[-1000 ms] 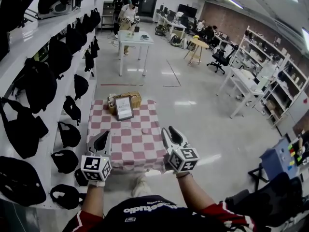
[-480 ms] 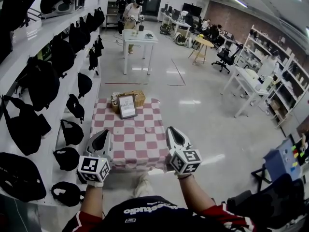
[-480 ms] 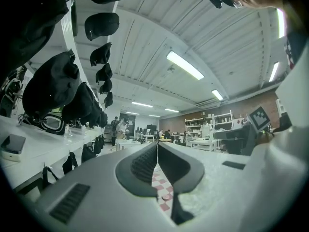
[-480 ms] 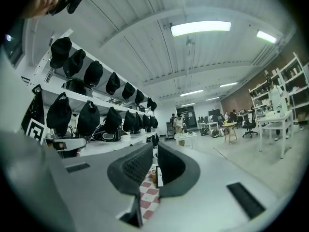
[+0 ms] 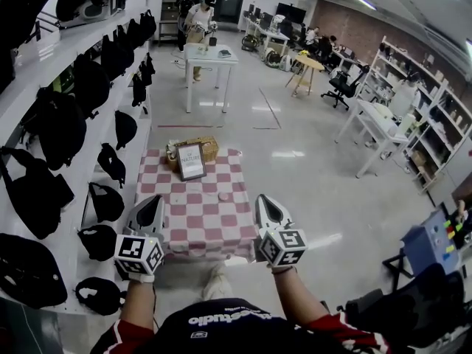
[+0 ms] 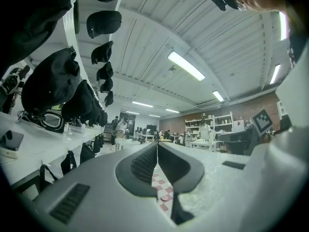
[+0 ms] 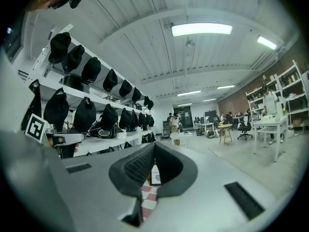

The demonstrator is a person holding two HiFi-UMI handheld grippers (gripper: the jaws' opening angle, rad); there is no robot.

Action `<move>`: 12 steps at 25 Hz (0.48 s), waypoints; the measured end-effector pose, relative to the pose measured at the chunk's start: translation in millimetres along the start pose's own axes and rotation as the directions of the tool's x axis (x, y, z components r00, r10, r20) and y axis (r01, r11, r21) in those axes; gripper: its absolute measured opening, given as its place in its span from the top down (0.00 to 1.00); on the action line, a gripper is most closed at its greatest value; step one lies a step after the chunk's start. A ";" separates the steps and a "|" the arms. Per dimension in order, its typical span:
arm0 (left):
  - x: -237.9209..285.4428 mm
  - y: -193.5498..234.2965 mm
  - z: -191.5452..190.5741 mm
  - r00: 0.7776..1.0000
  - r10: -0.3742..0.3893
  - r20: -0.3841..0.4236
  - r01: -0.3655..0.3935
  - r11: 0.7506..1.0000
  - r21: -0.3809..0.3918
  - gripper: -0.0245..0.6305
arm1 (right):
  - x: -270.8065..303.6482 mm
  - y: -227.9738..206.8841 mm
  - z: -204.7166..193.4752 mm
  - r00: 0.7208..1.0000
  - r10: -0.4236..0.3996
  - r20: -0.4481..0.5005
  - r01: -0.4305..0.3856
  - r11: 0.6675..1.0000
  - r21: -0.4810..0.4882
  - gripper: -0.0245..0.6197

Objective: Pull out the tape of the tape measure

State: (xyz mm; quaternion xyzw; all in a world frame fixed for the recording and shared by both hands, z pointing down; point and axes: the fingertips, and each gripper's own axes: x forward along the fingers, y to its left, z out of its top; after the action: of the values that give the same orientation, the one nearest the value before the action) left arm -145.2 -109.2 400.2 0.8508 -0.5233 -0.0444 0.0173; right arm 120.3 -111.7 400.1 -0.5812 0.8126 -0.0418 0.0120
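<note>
both tongs are held level over the near edge of the desk (image 5: 195, 228), which wears a red and white checked cloth. the left tongs (image 5: 156, 199) are closed tip to tip with nothing between them, as the left gripper view shows plainly. the right tongs (image 5: 263, 198) have just been closing and now sit fully together, also empty; only the checked cloth and the framed sign (image 5: 190, 161) show past their tips in the right gripper view.

the likeliest tape measure is a small round thing (image 5: 223, 196) lying flat on the cloth, though it is too small in the head view to be sure. it sits ahead of the tongs and between them, nearer the right pair and well apart from the left. it lies short of the framed sign and the basket (image 5: 205, 147) at the desk's far end. it looks round from above, so no long axis can be read, and i can make out neither the tape's end tab nor any strip drawn from the case. that fits a tape never pulled or one already run back in. a reach for it would go forward, down and inward, and would be shorter from the right side.
</note>
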 end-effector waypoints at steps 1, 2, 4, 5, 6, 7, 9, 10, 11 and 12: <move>0.4 -0.9 -0.1 1.000 -0.002 -0.001 0.002 1.000 0.002 0.95 | 0.5 -0.4 -0.3 1.000 0.000 -0.001 0.000 1.000 0.002 0.98; 0.5 -1.5 -0.1 1.000 -0.003 -0.002 0.003 1.000 0.003 0.95 | 1.1 -0.7 -0.8 1.000 0.001 -0.002 -0.001 1.000 0.004 0.98; 0.3 -1.5 0.4 1.000 -0.003 0.001 0.003 1.000 0.004 0.95 | 2.3 -1.0 -2.3 1.000 0.003 -0.005 -0.003 1.000 0.009 0.98; 0.0 -1.4 0.8 1.000 -0.002 0.004 0.002 1.000 0.005 0.95 | 2.7 -1.1 -2.9 1.000 0.003 -0.006 -0.003 1.000 0.013 0.98; -0.2 -1.2 1.1 1.000 -0.002 0.006 0.002 1.000 0.005 0.95 | 3.1 -1.0 -3.5 1.000 0.004 -0.006 -0.004 1.000 0.015 0.98; -0.3 -0.8 1.3 1.000 -0.001 0.006 0.001 1.000 0.006 0.95 | 3.7 -0.8 -3.7 1.000 0.004 -0.007 -0.004 1.000 0.014 0.98; -0.3 0.2 1.7 1.000 0.003 0.005 -0.003 1.000 0.004 0.95 | 5.6 0.0 -3.4 1.000 0.007 -0.007 -0.007 1.000 0.013 0.98; -0.1 1.0 1.6 1.000 0.006 0.006 -0.006 1.000 0.004 0.95 | 6.5 0.2 -3.5 1.000 0.009 -0.008 -0.009 1.000 0.013 0.98; 0.2 1.8 1.1 1.000 0.010 0.006 -0.010 1.000 0.006 0.95 | 7.2 0.2 -3.8 1.000 0.011 -0.009 -0.011 1.000 0.013 0.98; 0.4 2.5 0.8 1.000 0.014 0.006 -0.014 1.000 0.008 0.95 | 7.7 0.2 -4.1 1.000 0.011 -0.010 -0.011 1.000 0.013 0.98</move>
State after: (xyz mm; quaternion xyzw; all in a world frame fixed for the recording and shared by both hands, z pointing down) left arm -147.2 -110.7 399.6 0.8471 -0.5294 -0.0447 0.0124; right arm 117.4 -118.6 404.3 -0.5763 0.8156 -0.0499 0.0119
